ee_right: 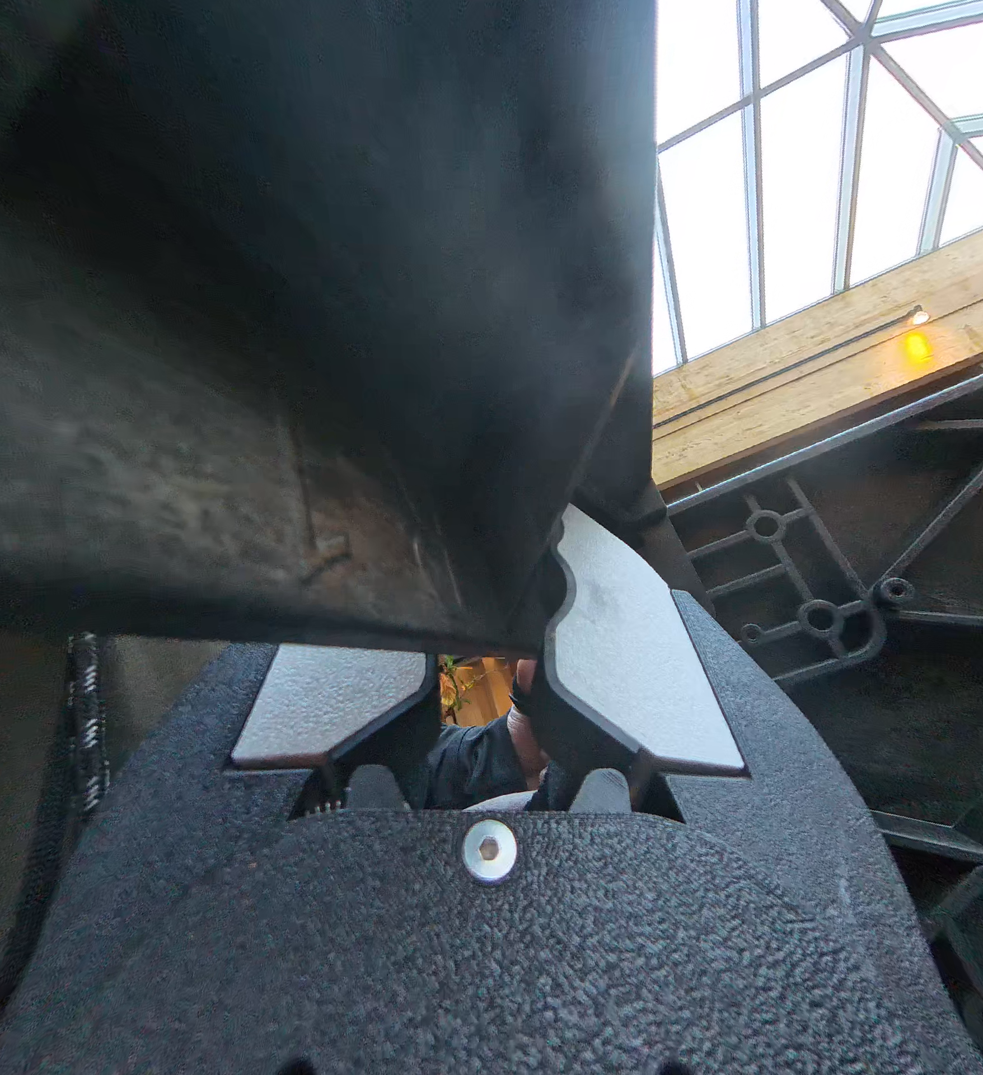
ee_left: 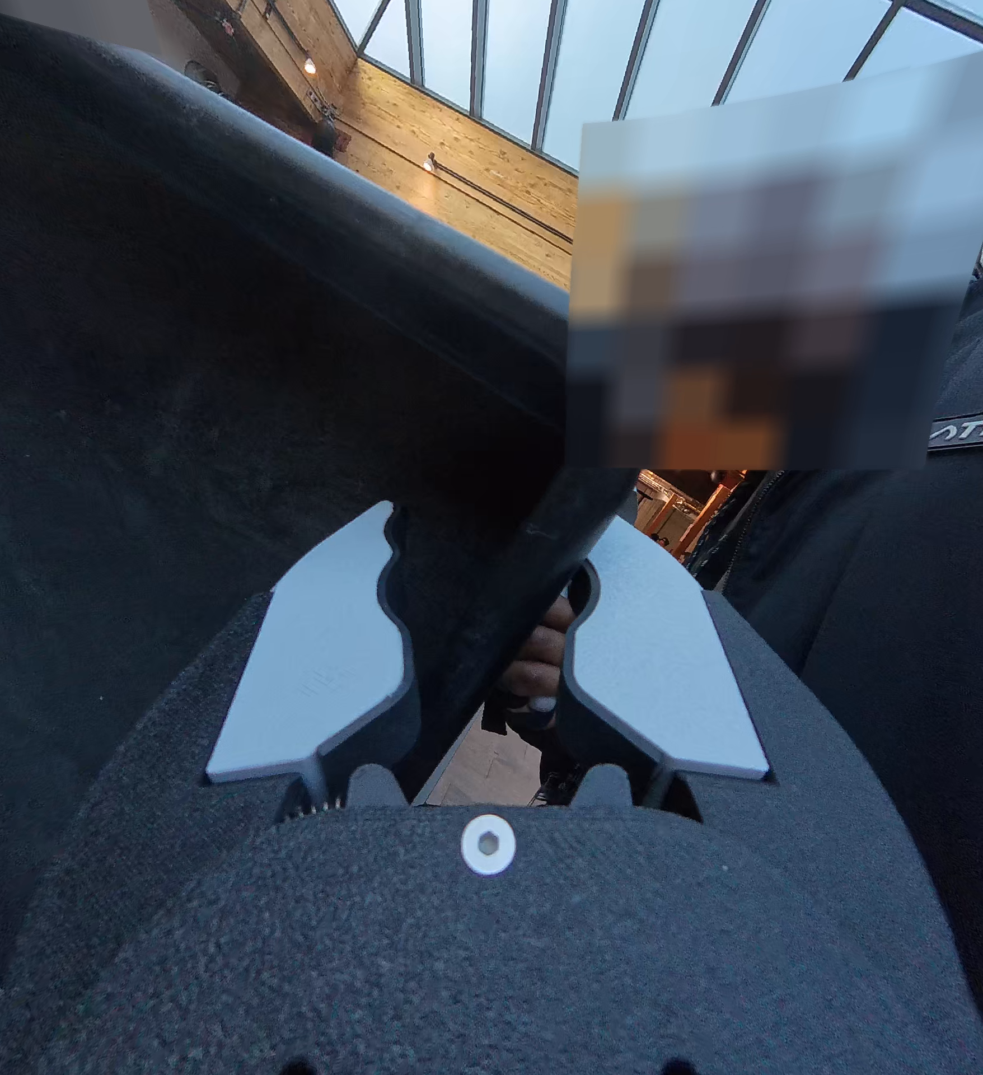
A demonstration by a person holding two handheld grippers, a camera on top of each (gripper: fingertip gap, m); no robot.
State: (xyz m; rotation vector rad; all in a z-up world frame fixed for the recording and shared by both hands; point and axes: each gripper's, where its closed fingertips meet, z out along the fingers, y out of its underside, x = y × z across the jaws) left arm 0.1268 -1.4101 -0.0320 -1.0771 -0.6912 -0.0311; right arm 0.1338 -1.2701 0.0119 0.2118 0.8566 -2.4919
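Black rigid panel (ee_left: 198,326) sits between your left tool (ee_left: 492,558) fingers, gripped at its edge | your right tool (ee_right: 541,587) clamps a dark panel (ee_right: 280,302) rim too | skylight (ee_right: 826,145) overhead.

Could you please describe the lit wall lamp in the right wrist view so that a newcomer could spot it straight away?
Start at the glass skylight filling the upper right, then drop to the pale wooden beam running along its lower edge. The lamp sits near the beam's right end, at the end of a thin dark rail. It is the only small bright bulb there, with a yellow glow just beneath it.
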